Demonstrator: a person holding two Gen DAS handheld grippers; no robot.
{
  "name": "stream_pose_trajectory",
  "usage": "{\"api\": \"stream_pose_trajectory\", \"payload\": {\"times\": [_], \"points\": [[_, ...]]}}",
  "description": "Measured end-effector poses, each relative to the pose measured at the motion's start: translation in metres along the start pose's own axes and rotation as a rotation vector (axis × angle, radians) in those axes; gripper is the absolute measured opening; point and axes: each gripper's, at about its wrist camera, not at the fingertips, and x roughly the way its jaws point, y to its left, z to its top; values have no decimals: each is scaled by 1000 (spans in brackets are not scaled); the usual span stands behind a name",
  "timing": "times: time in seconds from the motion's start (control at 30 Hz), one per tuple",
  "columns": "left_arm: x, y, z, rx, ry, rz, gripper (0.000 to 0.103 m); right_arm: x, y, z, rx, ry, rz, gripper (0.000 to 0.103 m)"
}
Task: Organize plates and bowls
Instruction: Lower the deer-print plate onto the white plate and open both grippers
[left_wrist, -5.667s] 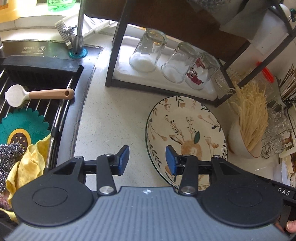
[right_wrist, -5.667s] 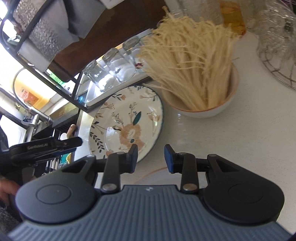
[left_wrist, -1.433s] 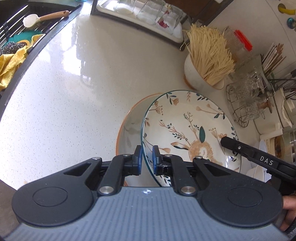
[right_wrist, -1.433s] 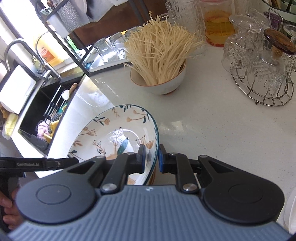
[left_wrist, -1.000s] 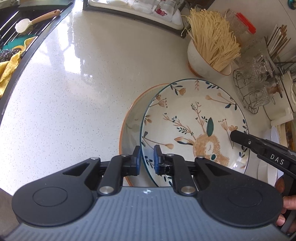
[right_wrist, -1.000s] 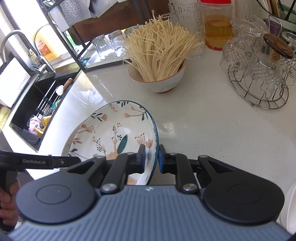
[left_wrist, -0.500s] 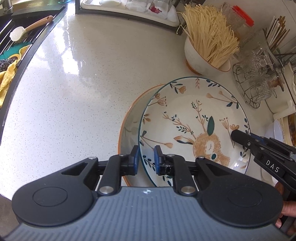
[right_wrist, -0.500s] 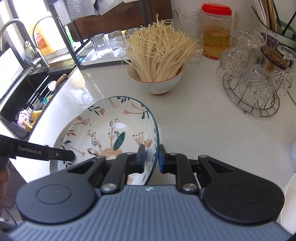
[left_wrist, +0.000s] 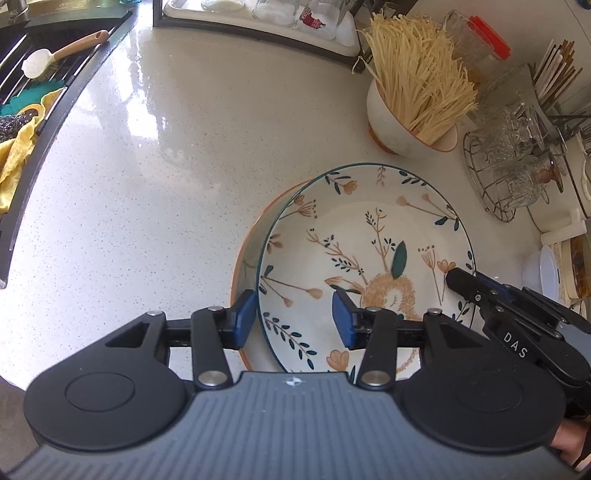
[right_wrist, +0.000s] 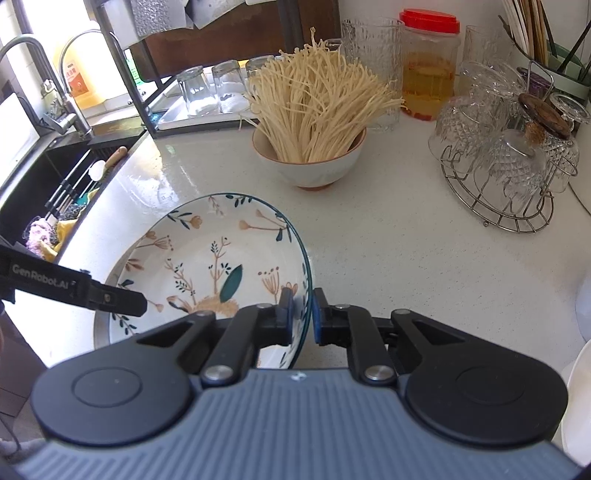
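Note:
A floral deep plate (left_wrist: 369, 236) with a dark teal rim lies on top of an orange-rimmed plate (left_wrist: 245, 254) on the white counter. My left gripper (left_wrist: 293, 321) straddles the floral plate's near rim; its jaws are opening, and the blue pads stand clear of the rim on either side. My right gripper (right_wrist: 303, 314) is shut on the same plate's (right_wrist: 221, 258) right rim, one pad inside and one outside. Its fingertip (left_wrist: 456, 280) shows at the plate's right edge in the left wrist view. A white bowl (right_wrist: 314, 162) full of dry noodles stands behind the plates.
A black sink (left_wrist: 26, 70) with a brush, cloth and scourer lies at the far left. A wire rack of cut-glass cups (right_wrist: 506, 173) stands to the right, with a red-lidded jar (right_wrist: 428, 74) and a ribbed glass behind. Upturned glasses sit on a tray (left_wrist: 258, 18) under a dark shelf frame.
My left gripper's jaws, earlier shut on the floral plate's rim, have spread apart and let it go. My right gripper still clamps the rim. The plate has hardly moved.

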Motion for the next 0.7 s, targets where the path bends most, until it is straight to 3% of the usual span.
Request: {"api": "stream_pose_trajectory", "payload": {"times": [0.37,0.7], "points": [[-32,1,-1,13,-93,-4,52,8,0,-4,28,25,18,14],[-26,11,-5,32,-93,21,52,11,2,-6,56,30,14,14]]}}
